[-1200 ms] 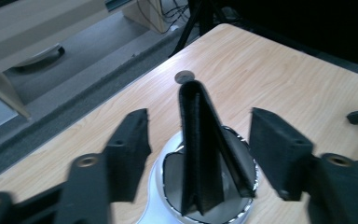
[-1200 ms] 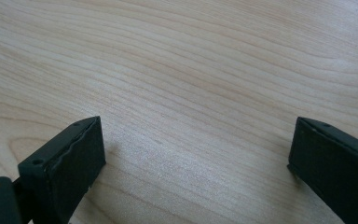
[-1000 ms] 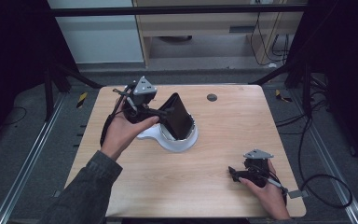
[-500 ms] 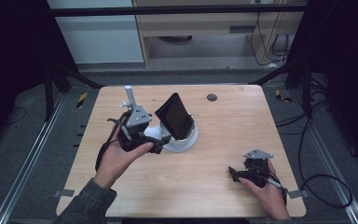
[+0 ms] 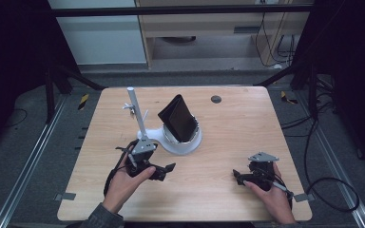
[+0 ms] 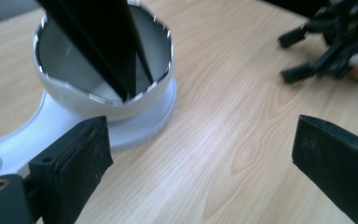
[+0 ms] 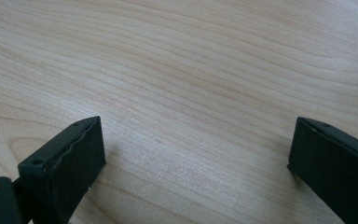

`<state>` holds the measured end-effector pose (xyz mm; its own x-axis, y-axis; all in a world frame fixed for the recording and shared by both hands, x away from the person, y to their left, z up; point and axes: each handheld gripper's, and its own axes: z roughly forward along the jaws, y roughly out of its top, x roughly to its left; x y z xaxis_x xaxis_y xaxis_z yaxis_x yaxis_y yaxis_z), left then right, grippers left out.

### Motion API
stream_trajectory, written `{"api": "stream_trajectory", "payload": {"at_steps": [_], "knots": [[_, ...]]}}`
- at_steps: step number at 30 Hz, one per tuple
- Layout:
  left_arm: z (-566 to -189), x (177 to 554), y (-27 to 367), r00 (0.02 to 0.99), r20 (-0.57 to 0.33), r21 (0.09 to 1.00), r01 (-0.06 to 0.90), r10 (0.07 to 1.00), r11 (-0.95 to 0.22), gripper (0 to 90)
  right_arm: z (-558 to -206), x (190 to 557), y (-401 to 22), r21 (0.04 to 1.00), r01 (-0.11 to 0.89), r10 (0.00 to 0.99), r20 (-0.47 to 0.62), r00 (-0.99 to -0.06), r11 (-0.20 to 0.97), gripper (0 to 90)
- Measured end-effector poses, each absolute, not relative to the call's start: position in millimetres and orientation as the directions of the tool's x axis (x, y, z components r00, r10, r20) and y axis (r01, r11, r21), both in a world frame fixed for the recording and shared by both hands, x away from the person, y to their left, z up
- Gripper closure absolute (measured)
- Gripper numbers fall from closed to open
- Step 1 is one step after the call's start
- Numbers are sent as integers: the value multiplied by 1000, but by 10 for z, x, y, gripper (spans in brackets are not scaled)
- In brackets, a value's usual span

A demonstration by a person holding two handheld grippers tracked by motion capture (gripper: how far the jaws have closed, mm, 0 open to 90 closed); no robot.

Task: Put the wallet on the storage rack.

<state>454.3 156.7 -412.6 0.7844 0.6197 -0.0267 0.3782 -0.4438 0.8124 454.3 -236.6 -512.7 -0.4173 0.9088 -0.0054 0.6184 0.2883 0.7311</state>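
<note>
A black folded case stands tilted in the round cup of a white stand at the table's middle. In the left gripper view the black case rises out of the white cup just ahead and to the left. My left gripper rests near the front left, a short way in front of the stand, open and empty. My right gripper lies at the front right, open over bare wood.
A thin white pole rises from the stand's left end. A small dark disc sits at the far side of the wooden table. The other gripper appears far off in the left gripper view. Dark floor and rails surround the table.
My left gripper let go of the black case and drew back toward the near edge, uncovering the white pole. The case stays in the cup. The right gripper has not moved.
</note>
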Motion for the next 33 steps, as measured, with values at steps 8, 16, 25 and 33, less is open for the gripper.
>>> {"api": "stream_trajectory", "payload": {"at_steps": [8,16,25,33], "knots": [[-4514,4630,1740,734,-63,768,468,676,-436,55,-5127,4543,-2366,731,619,909,-5,-417,288,36],[-4717,4715,2095,663,31,739,488,748,-464,61,-5128,4540,-2364,731,619,910,-6,-416,287,37],[-4847,4838,2485,592,71,716,529,803,-454,61,-5128,4530,-2357,732,616,908,-8,-420,292,36],[-4935,4933,2619,575,52,699,563,817,-441,56,-5128,4530,-2355,731,618,909,-8,-417,289,35]]}}
